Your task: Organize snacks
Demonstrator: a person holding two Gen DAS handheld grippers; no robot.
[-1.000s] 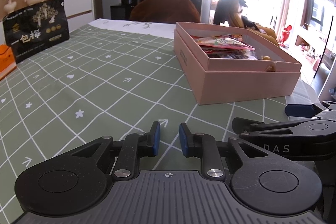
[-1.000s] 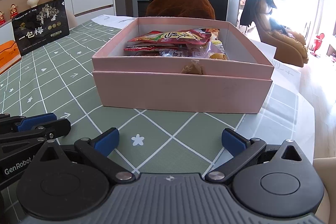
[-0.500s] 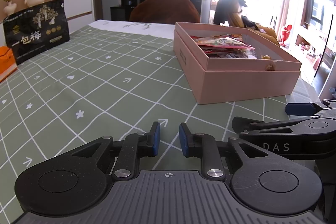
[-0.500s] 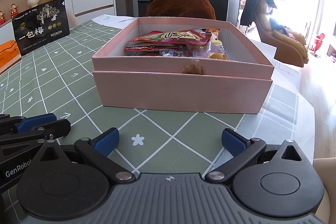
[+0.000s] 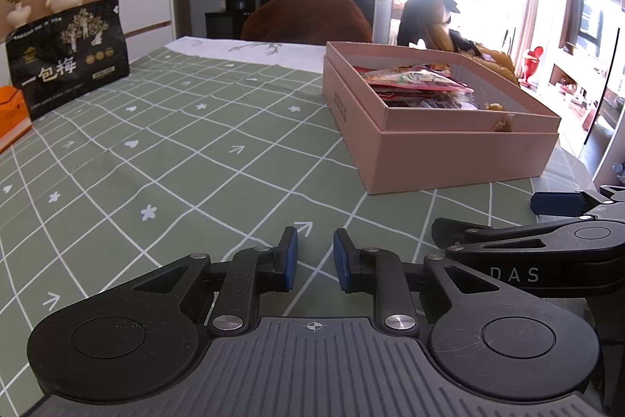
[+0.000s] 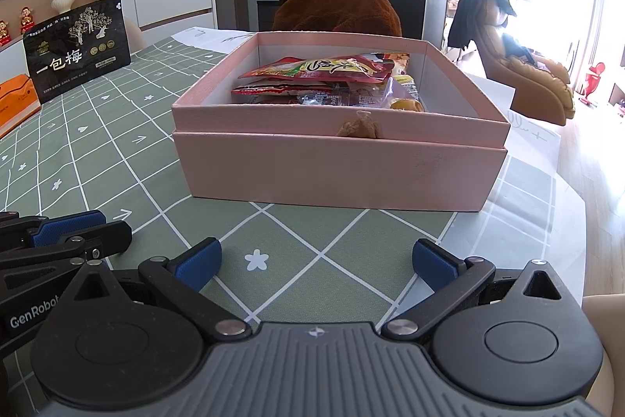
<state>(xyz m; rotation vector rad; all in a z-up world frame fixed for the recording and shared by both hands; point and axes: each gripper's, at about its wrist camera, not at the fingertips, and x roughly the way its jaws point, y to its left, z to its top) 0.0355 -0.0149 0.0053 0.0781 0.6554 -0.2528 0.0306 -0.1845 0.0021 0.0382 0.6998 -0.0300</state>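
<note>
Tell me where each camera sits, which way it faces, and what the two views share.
Left wrist: on the left gripper, jaws nearly shut and empty, looking across the green tablecloth; the pink box lies ahead to the right, the right gripper at the right edge.
Right wrist: on the right gripper, jaws open and empty, facing the pink box squarely; the left gripper shows at the left edge.
Shared: the box of snack packets, the tablecloth, the black bag, the orange box.
</note>
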